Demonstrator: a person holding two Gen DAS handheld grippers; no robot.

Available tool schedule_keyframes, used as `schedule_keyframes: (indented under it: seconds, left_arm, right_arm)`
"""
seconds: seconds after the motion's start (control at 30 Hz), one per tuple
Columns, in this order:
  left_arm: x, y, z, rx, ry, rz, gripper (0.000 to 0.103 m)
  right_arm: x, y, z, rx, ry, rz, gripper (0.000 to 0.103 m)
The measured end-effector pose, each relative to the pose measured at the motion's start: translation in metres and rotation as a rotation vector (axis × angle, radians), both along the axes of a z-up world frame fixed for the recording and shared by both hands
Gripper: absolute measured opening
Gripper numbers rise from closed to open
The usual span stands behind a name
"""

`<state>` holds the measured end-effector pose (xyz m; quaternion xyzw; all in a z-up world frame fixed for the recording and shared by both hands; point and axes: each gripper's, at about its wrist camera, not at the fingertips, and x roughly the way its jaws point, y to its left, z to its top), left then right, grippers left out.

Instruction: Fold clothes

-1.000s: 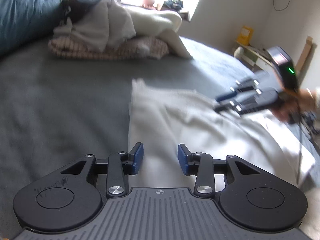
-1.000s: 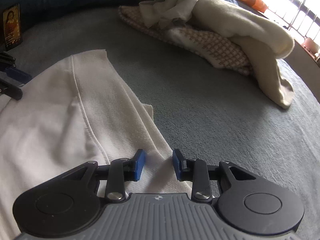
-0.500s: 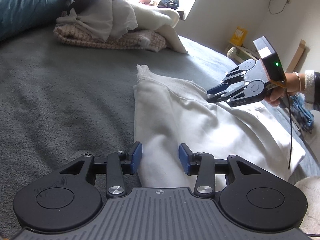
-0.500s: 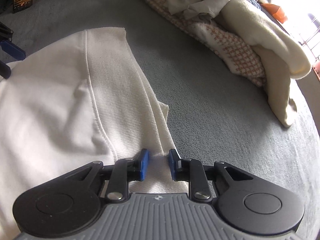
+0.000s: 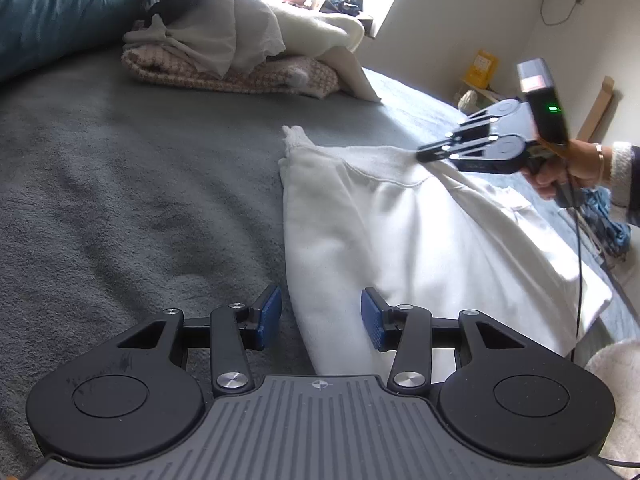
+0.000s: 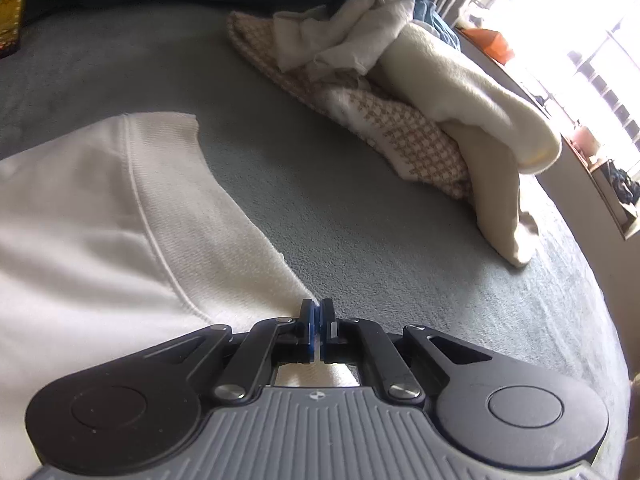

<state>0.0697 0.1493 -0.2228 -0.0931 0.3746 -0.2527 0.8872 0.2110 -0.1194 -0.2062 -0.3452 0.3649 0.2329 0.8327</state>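
Observation:
A white sweatshirt (image 5: 400,240) lies on the grey bed cover (image 5: 120,200). My right gripper (image 6: 317,320) is shut on its ribbed hem (image 6: 224,236), pinching the cloth at the right-hand edge. From the left wrist view the same right gripper (image 5: 424,155) grips the hem, which rises toward it, with a hand behind. My left gripper (image 5: 319,316) hovers over the sweatshirt's near left edge; its jaws are opening, the folded edge lies between them, and the blue pads (image 5: 269,312) do not press on it.
A pile of clothes (image 5: 240,56) lies at the far side of the bed: a houndstooth piece (image 6: 408,140), grey cloth and a cream blanket (image 6: 472,120). A dark blue pillow (image 5: 52,8) sits at far left. A wall, window and small clutter lie beyond the bed.
My right gripper closed on the ribbed hem and lifted it a little. My left gripper moved closer to the sweatshirt's near left edge, and its jaws spread slightly wider.

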Motion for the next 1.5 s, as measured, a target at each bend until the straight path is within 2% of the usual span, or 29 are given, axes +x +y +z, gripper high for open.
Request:
schedule_keyframes:
  seconds: [0.07, 0.13, 0.23, 0.3, 0.37, 0.5, 0.6, 0.63, 0.67, 0.73, 0.77, 0.9, 0.93, 0.97, 1.0, 1.07, 1.17, 1.37, 1.4, 1.43, 1.47, 1.5]
  left_arm:
    - [-0.001, -0.002, -0.002, 0.011, 0.004, -0.002, 0.044]
    - [-0.003, -0.003, -0.005, 0.021, 0.007, 0.0, 0.044]
    - [-0.004, -0.005, -0.007, 0.029, 0.011, 0.0, 0.044]
    - [-0.004, -0.005, -0.009, 0.03, 0.016, -0.002, 0.044]
    - [-0.002, -0.004, -0.01, 0.03, 0.022, -0.006, 0.044]
    - [-0.001, -0.006, -0.011, 0.037, 0.03, -0.004, 0.044]
    - [0.0, -0.007, -0.011, 0.043, 0.035, -0.003, 0.044]
    - [0.0, -0.007, -0.01, 0.045, 0.037, -0.002, 0.044]
    - [0.0, -0.008, -0.01, 0.049, 0.038, -0.001, 0.044]
    - [0.0, -0.009, -0.01, 0.058, 0.039, 0.002, 0.044]
    - [0.0, -0.01, -0.009, 0.061, 0.04, 0.004, 0.044]
    - [0.0, -0.011, -0.009, 0.065, 0.041, 0.015, 0.044]
    - [0.0, -0.011, -0.009, 0.065, 0.04, 0.018, 0.044]
    - [0.0, -0.011, -0.009, 0.066, 0.039, 0.021, 0.044]
    - [0.0, -0.011, -0.009, 0.068, 0.037, 0.023, 0.044]
    - [-0.001, -0.012, -0.008, 0.071, 0.033, 0.025, 0.044]
    - [0.0, -0.013, -0.008, 0.074, 0.034, 0.026, 0.044]
    - [0.004, -0.016, -0.008, 0.086, 0.039, 0.024, 0.045]
    - [0.004, -0.016, -0.008, 0.087, 0.042, 0.027, 0.045]
    - [0.004, -0.016, -0.008, 0.086, 0.045, 0.03, 0.045]
    - [0.005, -0.016, -0.007, 0.086, 0.048, 0.034, 0.045]
    - [0.005, -0.017, -0.007, 0.083, 0.052, 0.04, 0.045]
  right_arm:
    - [0.003, 0.002, -0.016, -0.011, 0.001, -0.03, 0.002]
    - [0.005, -0.001, -0.018, 0.016, -0.05, -0.097, 0.003]
    - [0.013, -0.035, 0.007, 0.196, -0.069, -0.27, 0.005]
    - [0.015, -0.074, 0.028, 0.284, -0.107, -0.416, 0.013]
    - [0.014, -0.126, 0.045, 0.374, -0.108, -0.578, 0.027]
    - [-0.008, -0.226, 0.06, 0.521, -0.056, -0.837, 0.03]
    - [-0.031, -0.263, 0.055, 0.526, -0.018, -0.908, 0.031]
    - [-0.036, -0.268, 0.051, 0.513, -0.01, -0.916, 0.036]
    - [-0.04, -0.27, 0.045, 0.495, -0.003, -0.914, 0.047]
    - [-0.044, -0.269, 0.033, 0.456, -0.002, -0.897, 0.059]
    - [-0.044, -0.269, 0.028, 0.439, -0.003, -0.886, 0.06]
    - [-0.034, -0.262, 0.008, 0.401, 0.008, -0.824, 0.059]
    - [-0.031, -0.264, 0.004, 0.406, 0.022, -0.825, 0.049]
    - [-0.028, -0.266, 0.001, 0.411, 0.036, -0.827, 0.011]
    - [-0.026, -0.268, -0.002, 0.419, 0.043, -0.83, 0.003]
    - [-0.033, -0.274, 0.005, 0.466, -0.024, -0.852, 0.002]
    - [-0.042, -0.286, 0.008, 0.495, -0.078, -0.901, 0.002]
    - [-0.035, -0.302, -0.019, 0.517, -0.061, -1.008, 0.004]
    - [-0.035, -0.307, -0.022, 0.535, -0.063, -1.041, 0.007]
    - [-0.035, -0.312, -0.024, 0.557, -0.066, -1.077, 0.021]
    - [-0.038, -0.32, -0.022, 0.596, -0.077, -1.127, 0.029]
    - [-0.044, -0.33, -0.019, 0.626, -0.09, -1.185, 0.029]
